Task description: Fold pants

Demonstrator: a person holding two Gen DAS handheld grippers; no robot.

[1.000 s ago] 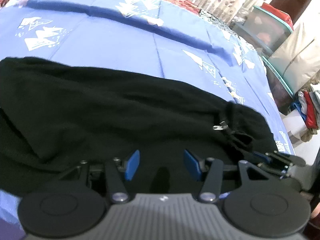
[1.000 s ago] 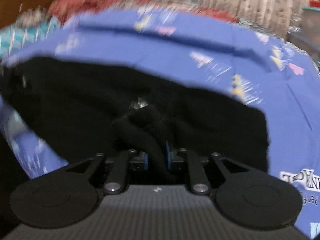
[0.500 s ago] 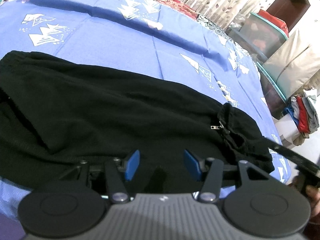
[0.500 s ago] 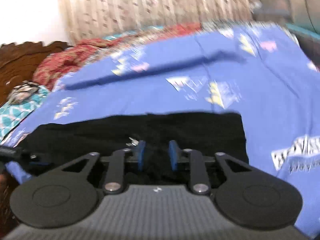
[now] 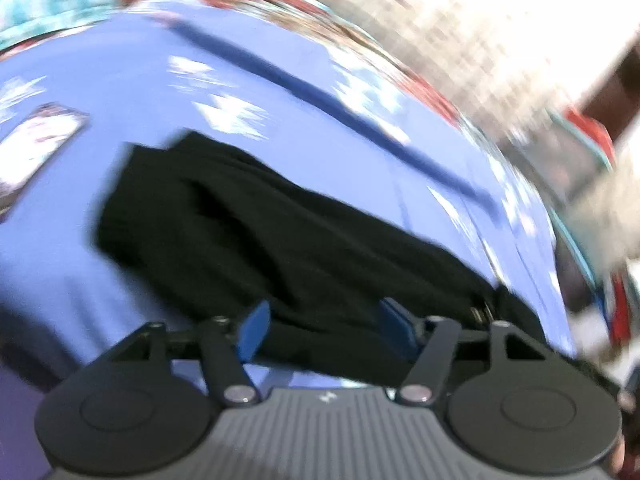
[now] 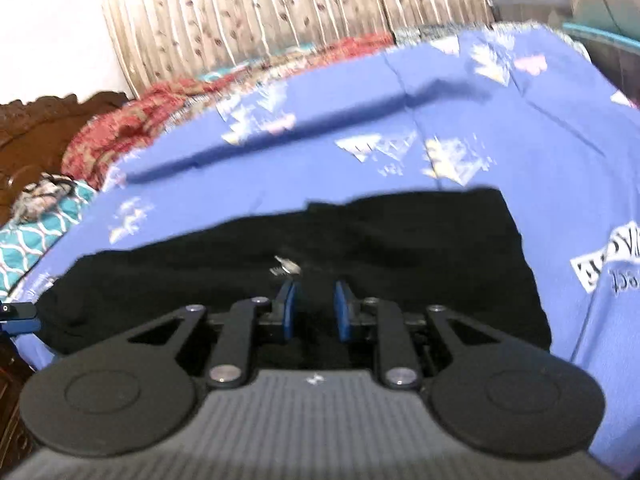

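The black pants (image 5: 280,248) lie folded lengthwise on a blue patterned bedsheet (image 5: 120,92). They also show in the right wrist view (image 6: 360,248), with a metal zipper pull (image 6: 286,268) on top. My left gripper (image 5: 326,330) is open and empty, above the near edge of the pants. My right gripper (image 6: 314,310) is open a little and empty, just above the pants near the zipper. The left view is blurred by motion.
A phone-like object (image 5: 36,148) lies on the sheet at the far left. A red patterned blanket (image 6: 132,120) and curtains (image 6: 280,12) are at the back. Storage boxes (image 5: 576,160) and clothes stand off the bed's right side.
My right gripper has let go of the pants cloth, opened and drawn back. My left gripper has pulled back and swung left, still open. The pants lie flat.
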